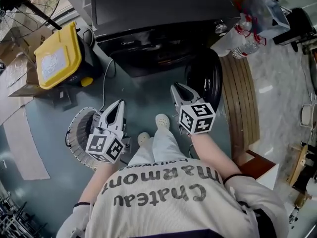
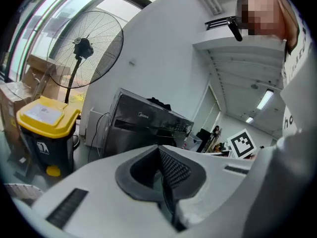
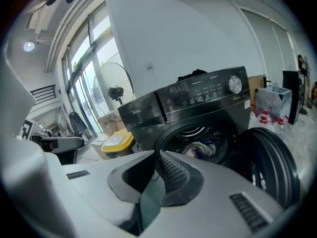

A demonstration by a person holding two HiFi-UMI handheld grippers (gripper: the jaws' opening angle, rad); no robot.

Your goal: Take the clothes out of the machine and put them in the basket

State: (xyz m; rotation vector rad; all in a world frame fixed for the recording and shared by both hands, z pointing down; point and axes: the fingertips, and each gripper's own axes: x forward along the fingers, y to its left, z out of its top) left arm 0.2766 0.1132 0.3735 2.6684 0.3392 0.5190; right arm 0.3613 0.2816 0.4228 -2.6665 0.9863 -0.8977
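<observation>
The step in hand looks like the first reach into the machine (image 3: 198,100), and neither tool is ready for it. The right gripper (image 3: 159,155) has its jaws pressed together on nothing, and the left gripper (image 2: 161,150) is likewise clenched and empty. The person (image 1: 168,192) would probably do best to spread the right jaws before they pass the mouth of the drum (image 3: 223,133). The approach should go straight through the round opening rather than across the door (image 3: 270,157), which hangs open to the right. Biting a thick bunched fold rather than a loose edge should bring the piece out whole instead of letting it slip. The basket (image 1: 75,133) stands at the person's left, just beside the left gripper in the head view. A short swing from drum to basket should therefore serve, with the left gripper free to catch trailing cloth. The clothes (image 3: 202,148) lie low inside the drum, a small crumpled heap of pale and dark blue fabric; how many pieces there are cannot be told. Soft and limp, they will probably sag and drag when lifted.
</observation>
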